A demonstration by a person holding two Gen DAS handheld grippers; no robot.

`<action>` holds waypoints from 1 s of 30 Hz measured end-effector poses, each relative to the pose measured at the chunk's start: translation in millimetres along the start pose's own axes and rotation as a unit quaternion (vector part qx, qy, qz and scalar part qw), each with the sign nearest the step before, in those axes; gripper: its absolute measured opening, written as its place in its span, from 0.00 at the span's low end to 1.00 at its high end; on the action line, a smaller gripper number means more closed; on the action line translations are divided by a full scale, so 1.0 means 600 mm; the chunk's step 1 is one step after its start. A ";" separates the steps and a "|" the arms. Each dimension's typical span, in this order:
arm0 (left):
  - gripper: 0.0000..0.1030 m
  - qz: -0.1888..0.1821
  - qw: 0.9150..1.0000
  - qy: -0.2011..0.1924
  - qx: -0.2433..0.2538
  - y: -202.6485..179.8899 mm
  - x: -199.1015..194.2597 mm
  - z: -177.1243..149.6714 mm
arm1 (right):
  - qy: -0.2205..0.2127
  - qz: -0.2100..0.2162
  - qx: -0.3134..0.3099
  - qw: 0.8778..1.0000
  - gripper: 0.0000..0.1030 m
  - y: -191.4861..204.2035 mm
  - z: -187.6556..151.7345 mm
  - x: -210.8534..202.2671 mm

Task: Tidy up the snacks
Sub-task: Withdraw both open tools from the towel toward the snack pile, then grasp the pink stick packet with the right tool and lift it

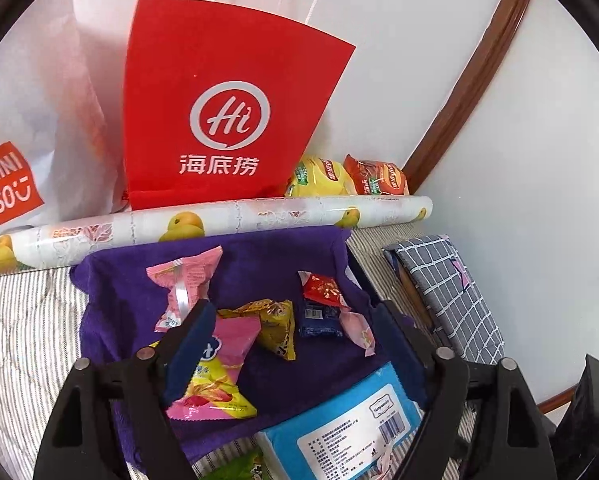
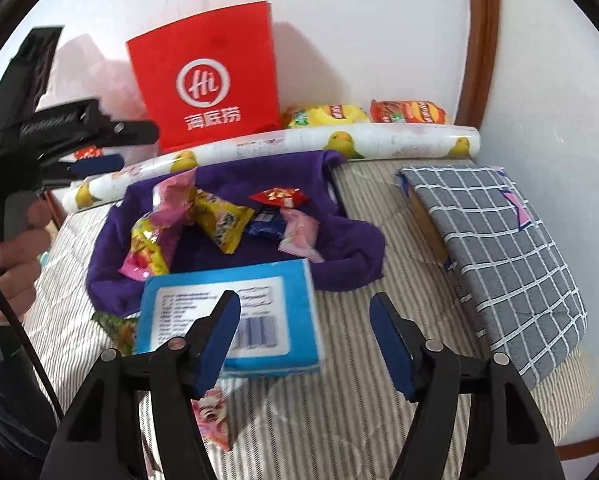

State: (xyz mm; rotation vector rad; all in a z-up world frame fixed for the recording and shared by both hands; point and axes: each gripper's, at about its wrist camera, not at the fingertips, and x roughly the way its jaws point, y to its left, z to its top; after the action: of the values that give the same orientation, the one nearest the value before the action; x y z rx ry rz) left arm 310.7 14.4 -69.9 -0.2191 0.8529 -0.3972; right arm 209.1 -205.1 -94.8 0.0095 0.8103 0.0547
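A purple cloth (image 1: 259,256) lies on the striped bed with several small snack packets on it: a pink one (image 1: 187,280), a yellow one (image 1: 275,324), a red one (image 1: 323,290) and a pink-and-yellow one (image 1: 215,380). My left gripper (image 1: 295,308) hovers open over them, its left finger in front of the pink-and-yellow packet, holding nothing. A blue rectangular pack (image 2: 259,280) rests on the cloth's (image 2: 351,248) near edge. My right gripper (image 2: 304,298) stands open just above it, left finger over the pack, pads not pressing. The left gripper (image 2: 99,164) also shows at upper left, held by a hand (image 2: 15,256).
A red paper bag (image 1: 227,100), a white Miniso bag (image 1: 19,140) and two crisp packets (image 1: 339,178) stand against the wall behind a fruit-print roll (image 1: 219,220). A grey checked cushion (image 2: 499,248) lies at right. A flowered packet (image 2: 213,416) and a green one (image 2: 111,324) lie on the bedding.
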 end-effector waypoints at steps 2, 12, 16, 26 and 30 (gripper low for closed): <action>0.80 0.003 1.000 0.004 -0.011 0.006 -0.002 -0.006 | 0.004 0.018 -0.005 1.000 0.65 0.010 -0.008 -0.002; 0.80 0.031 0.999 0.003 -0.022 0.032 -0.053 -0.060 | 0.071 0.083 -0.022 0.994 0.65 0.052 -0.078 0.032; 0.80 0.043 0.999 0.010 -0.031 0.052 -0.070 -0.092 | 0.084 0.098 -0.017 0.991 0.65 0.059 -0.107 0.046; 0.80 0.063 0.997 0.014 -0.039 0.076 -0.120 -0.174 | 0.105 0.106 -0.005 0.989 0.26 0.077 -0.138 0.095; 0.80 0.067 0.997 0.021 -0.034 0.076 -0.131 -0.205 | 0.086 0.110 -0.017 0.990 0.23 0.084 -0.140 0.071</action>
State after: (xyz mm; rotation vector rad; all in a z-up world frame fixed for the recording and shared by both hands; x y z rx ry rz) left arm 181.8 85.3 -110.3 -0.2157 0.9169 -0.2492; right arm 175.0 -153.3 -181.9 0.0628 0.9785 0.2816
